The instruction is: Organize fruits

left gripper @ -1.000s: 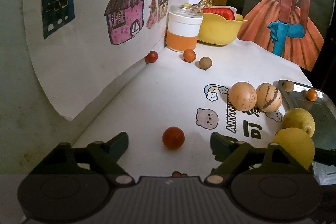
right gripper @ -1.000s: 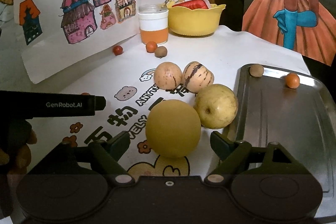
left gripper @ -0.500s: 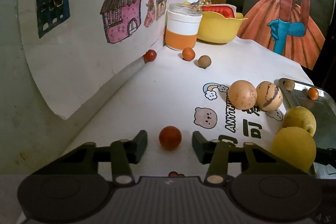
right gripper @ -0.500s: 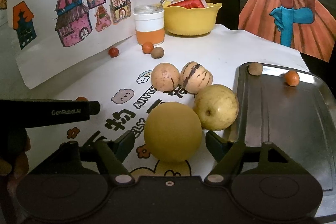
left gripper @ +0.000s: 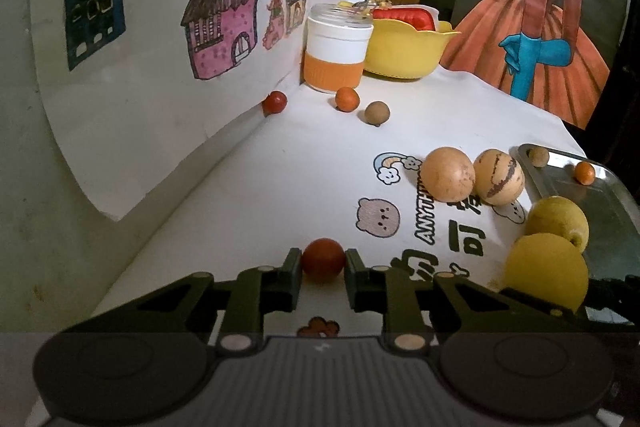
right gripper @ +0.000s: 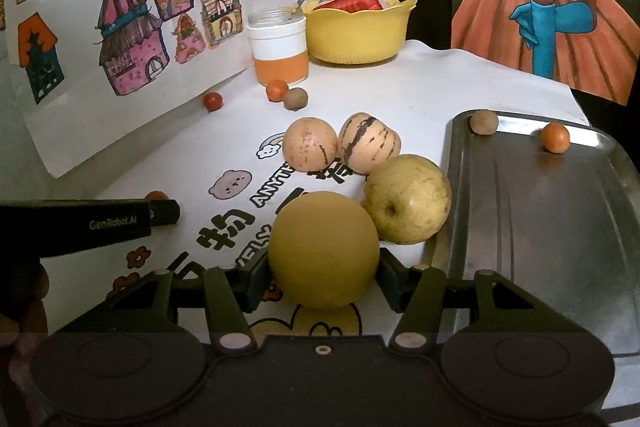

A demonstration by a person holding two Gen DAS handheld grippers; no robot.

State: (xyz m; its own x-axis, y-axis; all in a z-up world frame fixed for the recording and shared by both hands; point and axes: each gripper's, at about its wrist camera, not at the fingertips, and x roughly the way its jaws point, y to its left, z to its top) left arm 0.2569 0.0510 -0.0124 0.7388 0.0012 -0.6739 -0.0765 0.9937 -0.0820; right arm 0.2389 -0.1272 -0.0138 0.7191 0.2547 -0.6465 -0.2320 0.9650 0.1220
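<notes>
Table [left gripper: 304,155]: round fruits, no long axis.

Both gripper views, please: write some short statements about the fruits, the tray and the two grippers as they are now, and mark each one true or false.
1. The left gripper is closed on a small red fruit. True.
2. The right gripper holds the striped fruit. False: its fingers press the sides of the large round yellow fruit; the striped one lies free on the table beyond.
3. The metal tray carries a small brown fruit and a small orange fruit. True.
4. The yellow bowl is empty. False: a red object sits in it.
5. The yellowish apple lies inside the tray. False: it rests on the table against the tray's left rim.
</notes>
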